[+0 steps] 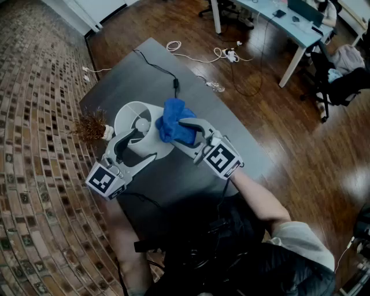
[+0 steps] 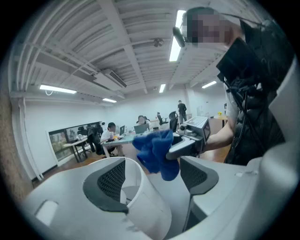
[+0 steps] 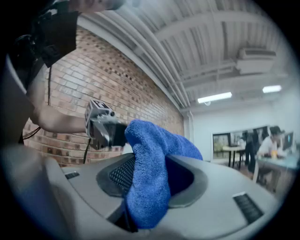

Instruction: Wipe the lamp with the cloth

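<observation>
The white lamp (image 1: pixel 130 113) stands on the grey table (image 1: pixel 243 144), its shade open upward with the bulb showing. My left gripper (image 1: pixel 145 144) straddles the near side of the shade (image 2: pixel 145 206). Its left pad lies against the shade, and a thin strip of table shows before the right pad. My right gripper (image 1: pixel 178 132) is shut on the blue cloth (image 1: pixel 173 118), which bunches against the shade's right rim. In the right gripper view the cloth (image 3: pixel 150 173) fills the jaws. The left gripper view shows the cloth (image 2: pixel 157 152) just beyond the shade.
A brown dried tuft (image 1: pixel 89 126) sits at the table's left edge beside the lamp. A black cable (image 1: pixel 156 66) runs across the far part of the table. White cables (image 1: pixel 222 55) lie on the wood floor. Office desks (image 1: pixel 277 17) stand beyond.
</observation>
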